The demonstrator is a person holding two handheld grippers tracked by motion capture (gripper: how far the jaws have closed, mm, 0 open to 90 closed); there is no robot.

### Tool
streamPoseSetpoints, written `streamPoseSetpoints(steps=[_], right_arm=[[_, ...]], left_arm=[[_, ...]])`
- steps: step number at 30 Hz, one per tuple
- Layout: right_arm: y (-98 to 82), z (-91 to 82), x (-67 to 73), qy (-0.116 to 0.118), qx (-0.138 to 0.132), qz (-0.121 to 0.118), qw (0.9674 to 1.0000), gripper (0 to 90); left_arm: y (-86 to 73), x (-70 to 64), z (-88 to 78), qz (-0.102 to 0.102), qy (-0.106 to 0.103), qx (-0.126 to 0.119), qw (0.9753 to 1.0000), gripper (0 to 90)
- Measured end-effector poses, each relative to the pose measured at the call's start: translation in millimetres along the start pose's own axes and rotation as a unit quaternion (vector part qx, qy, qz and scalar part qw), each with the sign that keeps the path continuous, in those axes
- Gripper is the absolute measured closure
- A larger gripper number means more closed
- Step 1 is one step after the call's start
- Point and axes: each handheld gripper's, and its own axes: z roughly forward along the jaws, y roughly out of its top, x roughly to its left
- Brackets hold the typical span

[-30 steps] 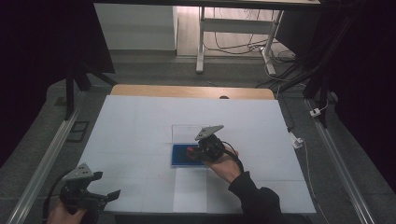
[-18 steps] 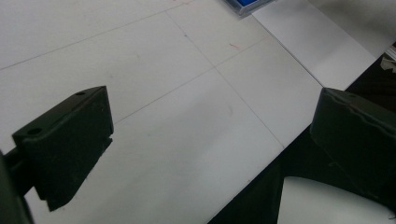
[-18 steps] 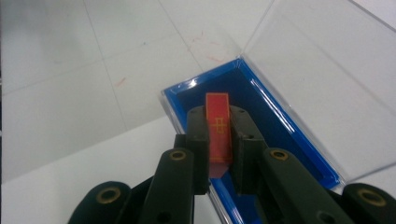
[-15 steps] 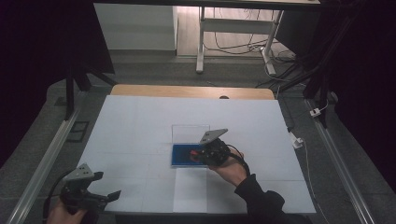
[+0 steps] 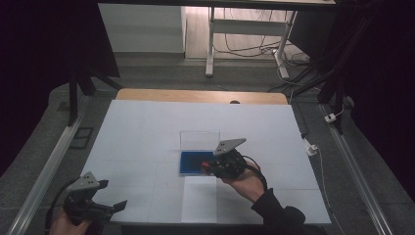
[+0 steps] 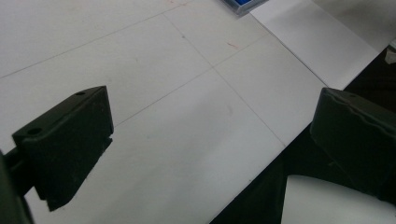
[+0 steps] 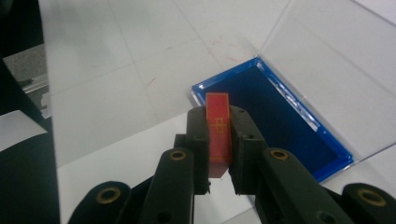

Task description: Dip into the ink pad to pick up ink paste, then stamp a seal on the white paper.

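Matt white paper table (image 5: 147,132); glossy blue plastic tray (image 7: 289,116).

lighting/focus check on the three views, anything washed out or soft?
High view: room edges fall to near black, the white tabletop is evenly lit. Left gripper view: the left gripper's black jaws are close and soft, mostly silhouettes. Right gripper view: the thin red block with gold markings in the right gripper is fairly sharp; glare streaks the blue-lined clear box's rim.
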Motion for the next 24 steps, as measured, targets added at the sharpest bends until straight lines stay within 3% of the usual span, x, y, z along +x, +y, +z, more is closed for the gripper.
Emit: streamPoseSetpoints(steps=[13,24], right_arm=[[-18.0,-18.8,16.7,0.006,-0.007,0.01,0.9999,79.8],[-20.3,-16.4,23.5,0.01,-0.001,0.002,0.9999,79.8]], left_arm=[[0.4,-0.7,0.3,0.003,0.0,0.0,1.0,0.0],[0.6,-0.3,0.8,0.003,-0.001,0.001,1.0,0.0]])
